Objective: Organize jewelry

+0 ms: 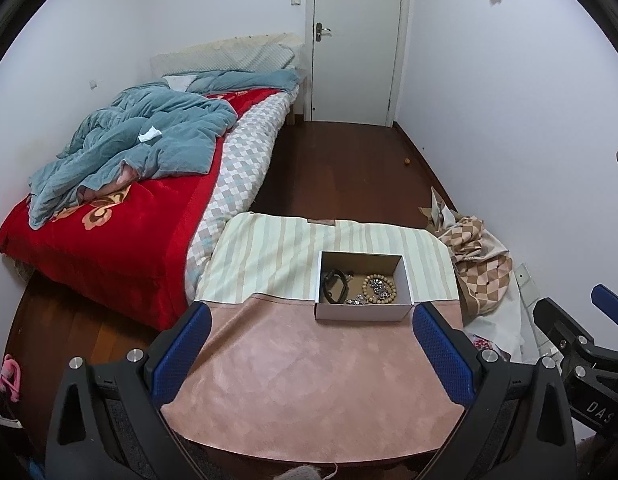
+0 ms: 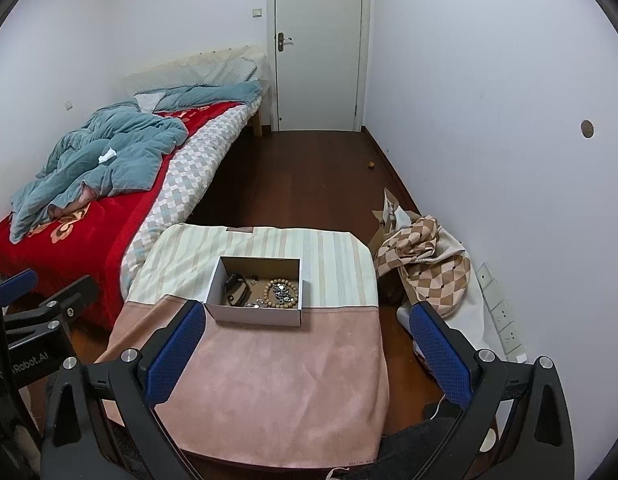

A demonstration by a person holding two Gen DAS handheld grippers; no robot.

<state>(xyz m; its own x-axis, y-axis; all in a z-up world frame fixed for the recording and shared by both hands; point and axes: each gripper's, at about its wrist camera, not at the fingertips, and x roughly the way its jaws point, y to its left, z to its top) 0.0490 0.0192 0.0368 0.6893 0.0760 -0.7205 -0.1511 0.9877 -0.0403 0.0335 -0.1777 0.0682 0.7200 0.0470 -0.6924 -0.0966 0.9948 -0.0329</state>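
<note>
The left gripper [image 1: 309, 320] stands wide, its two blue pads far apart with nothing between them, held back over the near, pink end of the table [image 1: 309, 380]. The right gripper [image 2: 305, 320] is spread just as wide and also empty, and it hangs to the right of the left one, over the table's near right side. Both sit short of the box, which I judge to be a ready stance, jaws opened in advance so either can come down over a piece without first having to part

Out past the fingertips, one open cardboard box [image 1: 363, 294] rests where the pink cloth meets the striped cloth [image 1: 269, 256], slightly right of centre in the left wrist view. It seems set there to be within easy reach of both tongs

The jewelry lies inside the box. I count one dark band [image 1: 333, 286], perhaps a bracelet or watch strap, at the left of the box; one wooden bead bracelet [image 1: 379, 289] at the right; and a silvery cluster [image 1: 359, 300] along the near wall and inside the bead loop. Whether that cluster is one chain or several pieces I cannot tell. Everything is loose in one undivided compartment, so the sorting looks not yet begun

To the left stands one bed [image 1: 109, 208], and one door [image 1: 355, 40] is at the far wall
</note>
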